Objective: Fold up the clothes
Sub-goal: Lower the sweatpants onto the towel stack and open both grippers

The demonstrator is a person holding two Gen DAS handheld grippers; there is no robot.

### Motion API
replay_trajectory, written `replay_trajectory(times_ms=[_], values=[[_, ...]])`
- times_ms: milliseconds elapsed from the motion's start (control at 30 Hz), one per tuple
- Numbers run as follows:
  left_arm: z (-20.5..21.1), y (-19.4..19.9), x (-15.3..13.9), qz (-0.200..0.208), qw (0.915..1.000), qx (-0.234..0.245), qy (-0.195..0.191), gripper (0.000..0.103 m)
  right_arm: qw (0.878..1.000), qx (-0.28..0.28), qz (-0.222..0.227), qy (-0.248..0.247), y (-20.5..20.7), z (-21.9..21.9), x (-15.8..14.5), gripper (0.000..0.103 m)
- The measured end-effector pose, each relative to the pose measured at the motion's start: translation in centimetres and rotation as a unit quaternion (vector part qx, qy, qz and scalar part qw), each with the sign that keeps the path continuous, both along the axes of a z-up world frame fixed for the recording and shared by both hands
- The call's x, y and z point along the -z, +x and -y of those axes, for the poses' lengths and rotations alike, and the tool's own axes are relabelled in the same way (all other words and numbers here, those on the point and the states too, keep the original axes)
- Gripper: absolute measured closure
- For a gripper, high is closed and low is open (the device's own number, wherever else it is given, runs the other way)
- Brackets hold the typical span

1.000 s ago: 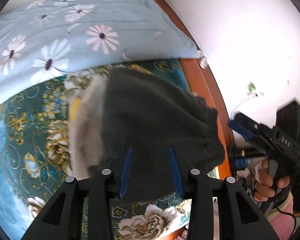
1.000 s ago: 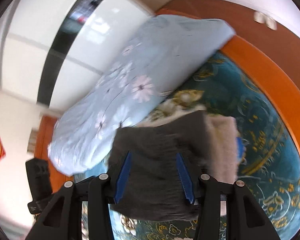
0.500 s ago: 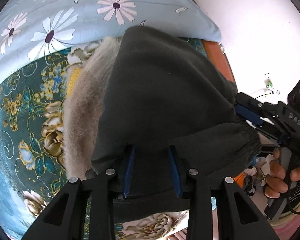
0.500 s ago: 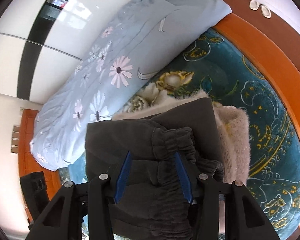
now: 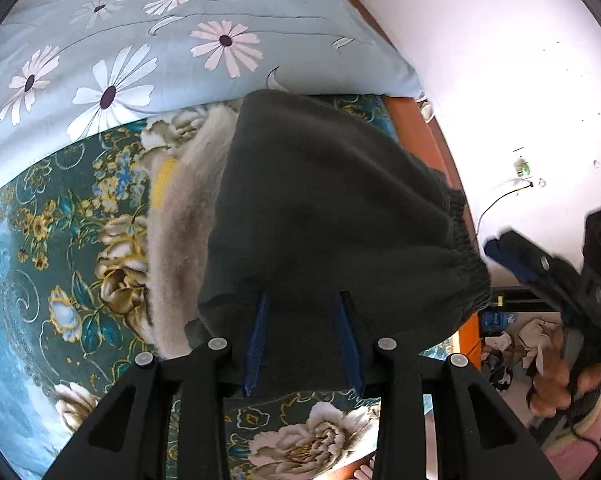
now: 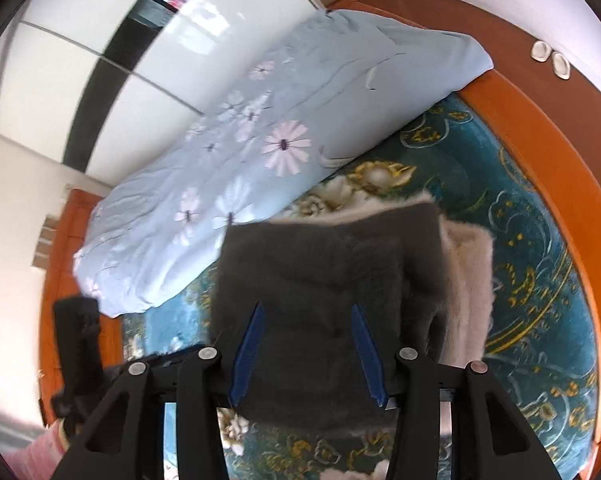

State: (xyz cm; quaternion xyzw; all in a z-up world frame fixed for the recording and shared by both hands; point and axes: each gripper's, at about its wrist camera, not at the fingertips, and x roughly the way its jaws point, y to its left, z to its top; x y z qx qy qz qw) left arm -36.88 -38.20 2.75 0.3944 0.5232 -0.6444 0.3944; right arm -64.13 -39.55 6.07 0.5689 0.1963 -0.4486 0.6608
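Left gripper point(image 5: 302, 340): its blue-padded fingers stand part-way apart, pointing steeply down over the dark grey folded fleece garment with an elastic gathered hem point(image 5: 332, 216). The cloth fills the gap between the pads and extends past both of them. Whether the pads actually press on the fabric cannot be told from this view.

Right gripper point(image 6: 306, 350): its fingers also stand part-way apart, somewhat wider, with the same dark garment point(image 6: 328, 280) lying between and ahead of them. Contact of pads with cloth cannot be confirmed here either; the picture is blurred.

Location of the garment: directly ahead of and under both sets of fingertips, resting on top of a pale beige fluffy folded garment point(image 5: 180, 240), which shows to the left of the left gripper's fingers and, in the right wrist view, to the right of the right gripper's fingers point(image 6: 470, 280). Both lie on a teal bedspread with gold and cream flower pattern point(image 5: 60, 240).

Beyond the garments, further from the fingertips, lies a light blue quilt printed with white daisies point(image 5: 140, 48). An orange-brown wooden bed frame point(image 6: 540, 140) borders the bedspread.

In the left wrist view the right gripper point(image 5: 500, 250) appears at the right edge, blurred, carried by a hand point(image 5: 556, 392) just off the gathered hem.
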Motion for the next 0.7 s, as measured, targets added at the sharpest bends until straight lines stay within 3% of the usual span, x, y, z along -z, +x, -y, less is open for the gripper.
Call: replay_trajectory(times_ms=[100,200,367,533,700], values=[[0.0,0.2,1.1,0.017,0.9997,-0.008,0.015,0.067,1.000,0.002,-0.015,0.014,0.5,-0.7,0.8,0.054],[-0.5,0.3,0.4,0.019,0.9998,-0.008,0.000,0.067,0.999,0.006,-0.035,0.028,0.9,-1.0,1.5,0.053],[-2.1,0.7,-1.5,0.032,0.9990,-0.004,-0.031,0.066,0.999,0.005,-0.031,-0.008,2.0,-2.2,-1.5,0.053],[-5.6,1.3,-0.6,0.045,0.9987,0.000,-0.026,0.063,0.999,-0.032,-0.030,-0.013,5.2,-5.4,-2.6,0.053],[-9.8,0.8,0.4,0.072,0.9969,0.017,-0.025,0.045,0.996,-0.073,-0.050,0.013,8.7,-8.7,-0.5,0.052]])
